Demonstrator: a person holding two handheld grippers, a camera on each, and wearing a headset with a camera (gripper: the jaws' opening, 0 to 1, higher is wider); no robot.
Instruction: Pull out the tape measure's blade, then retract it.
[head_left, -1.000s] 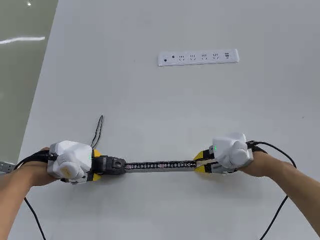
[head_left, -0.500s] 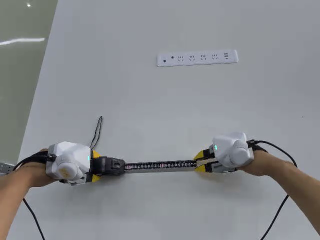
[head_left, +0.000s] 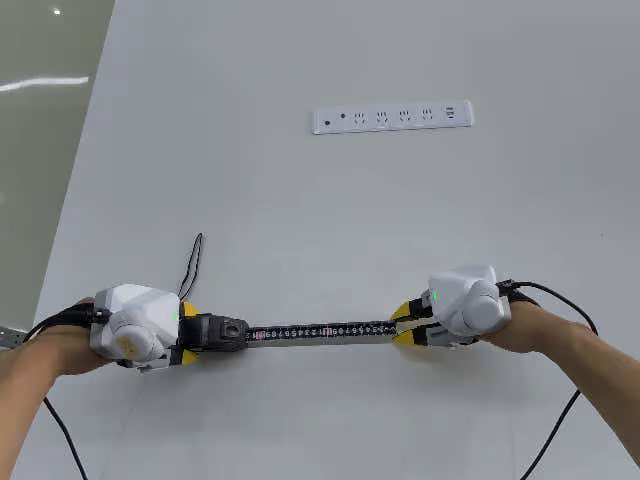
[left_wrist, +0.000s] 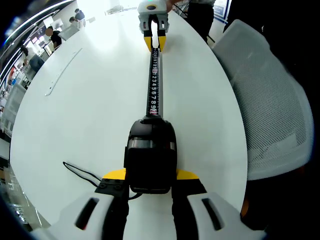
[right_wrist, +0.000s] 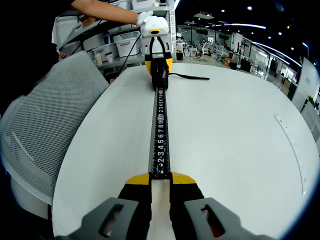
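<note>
White tabletop (head_left: 300, 200) was seen in head view, w/ a white power strip (head_left: 392, 117) lying at the far side. Left tool (head_left: 200, 333) was closed on the black tape measure (head_left: 222, 332) near the front edge, at left. A thin black strap (head_left: 192, 262) was looped on the surface just behind it. Blade (head_left: 320, 331) was drawn out to the right, low along the tabletop, its tip clamped in the closed right tool (head_left: 405, 325).

Left gripper view: tape measure was held betw. the yellow-tipped jaws, blade run straight ahead to the right tool at the far end. A grey mesh chair (left_wrist: 270, 100) was noted beside the tabletop.

Right gripper view: blade end was pinched betw. the jaws, numbered scale facing up, w/ the tape measure held by the left tool at the far end. Shelving w/ bins (right_wrist: 107, 50) was seen behind.
</note>
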